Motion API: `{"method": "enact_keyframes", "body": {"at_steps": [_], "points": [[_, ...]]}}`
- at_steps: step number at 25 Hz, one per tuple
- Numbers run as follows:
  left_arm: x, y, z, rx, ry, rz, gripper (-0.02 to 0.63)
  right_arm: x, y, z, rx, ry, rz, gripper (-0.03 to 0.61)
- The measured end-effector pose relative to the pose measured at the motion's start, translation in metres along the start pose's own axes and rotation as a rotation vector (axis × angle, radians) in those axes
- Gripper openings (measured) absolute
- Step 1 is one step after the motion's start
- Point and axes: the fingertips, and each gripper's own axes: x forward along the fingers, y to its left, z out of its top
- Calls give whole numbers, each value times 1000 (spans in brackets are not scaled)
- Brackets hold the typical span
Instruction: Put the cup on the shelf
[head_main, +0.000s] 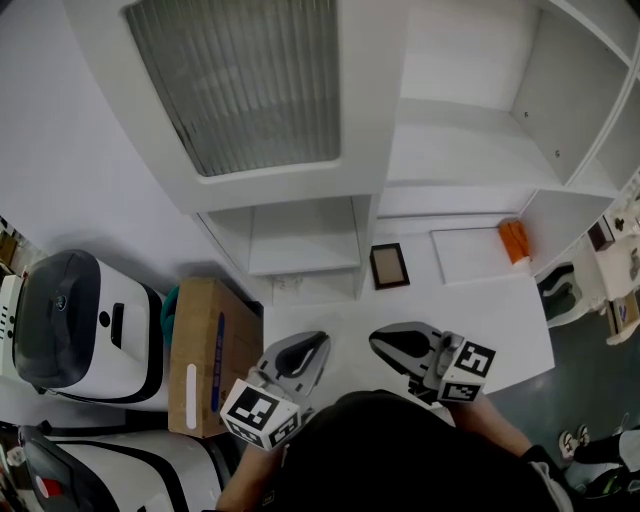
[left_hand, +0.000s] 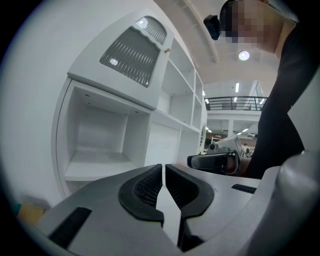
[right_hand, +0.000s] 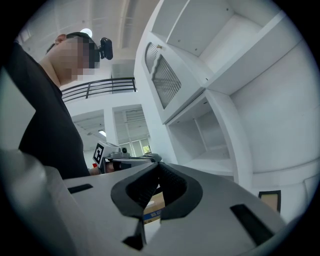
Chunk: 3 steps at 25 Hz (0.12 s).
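Observation:
A small orange cup (head_main: 513, 240) sits at the far right of the white tabletop (head_main: 500, 320), beside the shelf unit's side wall. The white shelf unit (head_main: 300, 240) stands behind the table, and its open compartments also show in the left gripper view (left_hand: 95, 165) and the right gripper view (right_hand: 215, 162). My left gripper (head_main: 308, 345) (left_hand: 164, 167) hovers close to my body, its jaws together with only a sliver of gap and nothing in them. My right gripper (head_main: 385, 340) (right_hand: 159, 165) is beside it, shut and empty. Both are far from the cup.
A dark picture frame (head_main: 389, 266) lies on the table near the shelf base, next to a flat white panel (head_main: 470, 252). A cardboard box (head_main: 205, 355) and white machines (head_main: 80, 330) stand to the left. A white chair (head_main: 565, 295) is at the right.

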Motion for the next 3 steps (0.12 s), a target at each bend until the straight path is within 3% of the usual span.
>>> {"method": "enact_keyframes", "body": {"at_steps": [3], "points": [[-1,-2,1,-4,-6,-1,29,0,3,0,-4,-2,8,15]]}}
